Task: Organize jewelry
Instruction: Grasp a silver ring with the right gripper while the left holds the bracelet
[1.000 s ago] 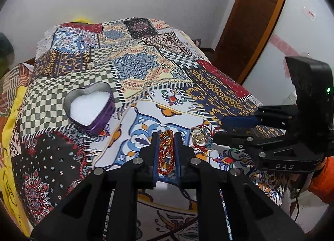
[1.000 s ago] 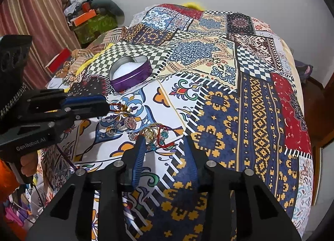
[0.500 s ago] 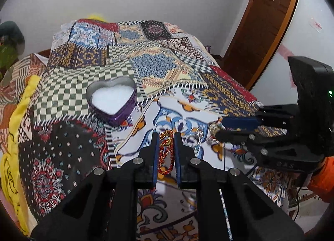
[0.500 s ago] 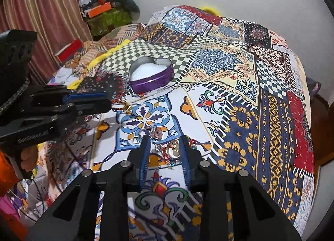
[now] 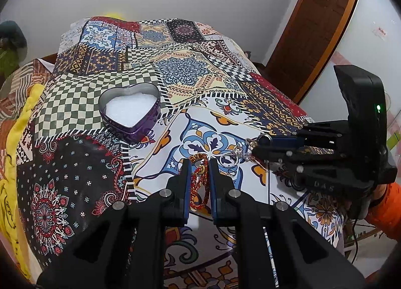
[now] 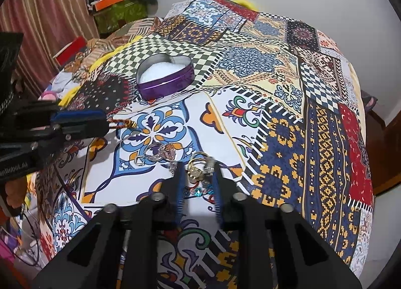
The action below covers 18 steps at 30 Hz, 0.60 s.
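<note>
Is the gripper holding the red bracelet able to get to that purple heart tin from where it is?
Probably yes: the left gripper, shut on the red bracelet, faces the open heart tin with only bare quilt between.

left gripper [image 5: 197, 163]: low over the surface, pointing forward, fingers nearly together and clamped on a red-and-gold braided cord | right gripper [image 6: 196, 167]: low, tilted downward, fingers parted with a narrow gap, tips on either side of small rings, none visibly gripped | the two grippers near each other, not touching
</note>
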Each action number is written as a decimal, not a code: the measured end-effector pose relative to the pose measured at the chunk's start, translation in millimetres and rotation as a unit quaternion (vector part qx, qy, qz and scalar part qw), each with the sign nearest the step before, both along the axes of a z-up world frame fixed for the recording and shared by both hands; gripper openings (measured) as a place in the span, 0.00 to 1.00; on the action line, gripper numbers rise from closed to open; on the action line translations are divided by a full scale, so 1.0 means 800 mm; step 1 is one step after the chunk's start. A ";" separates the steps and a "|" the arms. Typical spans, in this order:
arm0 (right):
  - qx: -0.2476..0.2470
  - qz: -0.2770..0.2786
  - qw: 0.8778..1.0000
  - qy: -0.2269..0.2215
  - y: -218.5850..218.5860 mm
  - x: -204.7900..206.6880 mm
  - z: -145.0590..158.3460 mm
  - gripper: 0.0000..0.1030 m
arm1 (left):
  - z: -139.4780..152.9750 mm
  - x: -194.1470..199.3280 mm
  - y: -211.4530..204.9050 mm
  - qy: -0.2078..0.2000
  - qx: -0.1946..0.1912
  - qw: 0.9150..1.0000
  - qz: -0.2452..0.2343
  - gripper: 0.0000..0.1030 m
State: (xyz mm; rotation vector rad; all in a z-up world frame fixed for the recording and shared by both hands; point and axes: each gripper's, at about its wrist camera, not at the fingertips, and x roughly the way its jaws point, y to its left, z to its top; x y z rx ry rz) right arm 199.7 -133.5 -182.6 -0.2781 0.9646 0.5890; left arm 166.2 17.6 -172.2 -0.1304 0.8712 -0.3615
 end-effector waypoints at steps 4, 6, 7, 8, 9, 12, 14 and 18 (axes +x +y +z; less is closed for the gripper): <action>0.018 -0.012 1.000 0.004 -0.007 0.003 0.002 0.13 | 0.003 -0.003 -0.002 -0.003 0.005 1.000 -0.002 0.12; 0.020 -0.014 1.000 0.000 -0.008 0.002 0.004 0.12 | 0.004 -0.004 -0.004 -0.005 0.007 1.000 -0.004 0.12; 0.020 -0.014 1.000 -0.004 -0.009 0.000 0.006 0.12 | 0.005 -0.004 -0.005 -0.006 0.008 1.000 -0.005 0.12; 0.020 -0.013 1.000 -0.009 -0.009 -0.001 0.008 0.12 | 0.005 -0.005 -0.005 -0.007 0.010 1.000 -0.005 0.12; 0.020 -0.011 1.000 -0.013 -0.009 -0.003 0.010 0.12 | 0.006 -0.005 -0.006 -0.009 0.012 1.000 -0.005 0.12; 0.020 -0.008 1.000 -0.022 -0.009 -0.006 0.017 0.12 | 0.009 -0.006 -0.008 -0.012 0.012 1.000 -0.006 0.12; 0.021 -0.004 1.000 -0.021 -0.010 -0.007 0.020 0.12 | 0.011 -0.007 -0.010 -0.014 0.011 1.000 -0.007 0.12; 0.021 0.005 1.000 -0.001 -0.009 -0.008 0.014 0.12 | 0.013 -0.009 -0.011 -0.017 0.012 1.000 -0.008 0.12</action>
